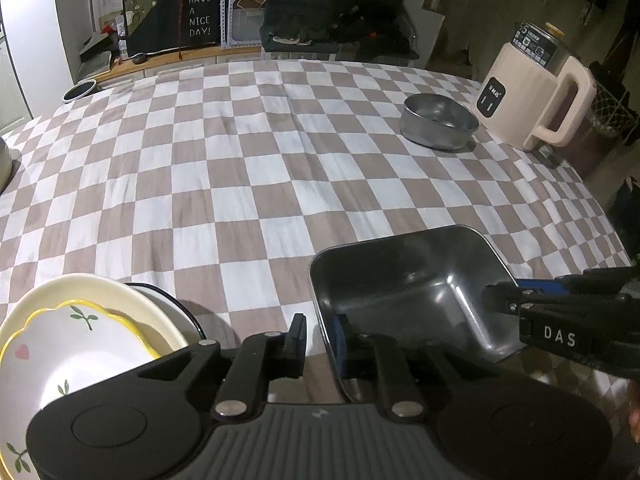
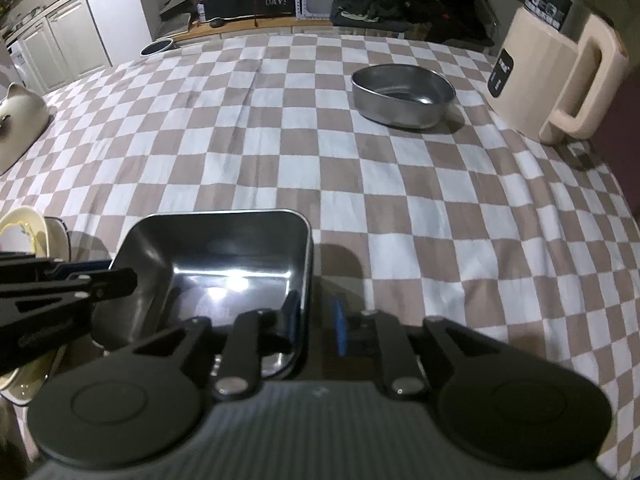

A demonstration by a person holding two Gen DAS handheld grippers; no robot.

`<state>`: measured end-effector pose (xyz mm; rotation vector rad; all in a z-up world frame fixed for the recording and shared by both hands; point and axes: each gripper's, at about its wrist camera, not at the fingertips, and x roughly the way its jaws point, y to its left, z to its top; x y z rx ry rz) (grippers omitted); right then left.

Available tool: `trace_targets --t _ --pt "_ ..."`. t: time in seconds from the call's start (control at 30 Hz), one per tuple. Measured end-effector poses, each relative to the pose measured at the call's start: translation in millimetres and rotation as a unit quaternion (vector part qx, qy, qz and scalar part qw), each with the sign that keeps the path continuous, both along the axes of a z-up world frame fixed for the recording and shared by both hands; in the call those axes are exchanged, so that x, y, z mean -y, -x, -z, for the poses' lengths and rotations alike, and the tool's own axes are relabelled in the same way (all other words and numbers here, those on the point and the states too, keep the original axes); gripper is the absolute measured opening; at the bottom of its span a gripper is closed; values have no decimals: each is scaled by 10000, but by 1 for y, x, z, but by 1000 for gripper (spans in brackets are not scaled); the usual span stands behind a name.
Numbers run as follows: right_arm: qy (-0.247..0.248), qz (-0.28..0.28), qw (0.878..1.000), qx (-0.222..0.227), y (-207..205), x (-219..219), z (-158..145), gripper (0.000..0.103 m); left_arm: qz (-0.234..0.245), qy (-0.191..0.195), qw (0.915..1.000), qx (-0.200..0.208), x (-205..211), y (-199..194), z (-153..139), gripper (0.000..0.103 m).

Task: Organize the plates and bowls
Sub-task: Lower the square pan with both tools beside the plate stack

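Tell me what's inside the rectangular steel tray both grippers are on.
The rectangular steel tray shows only bare metal and glare. Its near corners are covered by the left gripper and right gripper.

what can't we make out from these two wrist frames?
- Stacked plates: left wrist view, cut by the left edge and covered by the left gripper body; count unclear.
- Square metal tray: near rim hidden behind both grippers' fingers, so contact is unclear.
- Kettle label: too small and blurred in both views.
- White pot: right wrist view, cut by the left edge.

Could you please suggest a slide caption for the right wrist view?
Both grippers straddle opposite walls of a rectangular steel tray on a checkered cloth, a round steel bowl beyond.
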<state>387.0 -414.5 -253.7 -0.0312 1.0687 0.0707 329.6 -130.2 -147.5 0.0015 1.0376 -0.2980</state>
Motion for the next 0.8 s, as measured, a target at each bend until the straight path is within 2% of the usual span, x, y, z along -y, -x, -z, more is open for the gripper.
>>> trace_targets --t 0.43,0.8 --pt "-204 13 9995 -261 -5 7 14 30 13 -46 9999 -132 0 -5 7 23" --pt "-212 95 9995 -199 -11 7 16 32 17 -34 9999 -164 2 -9 10 25"
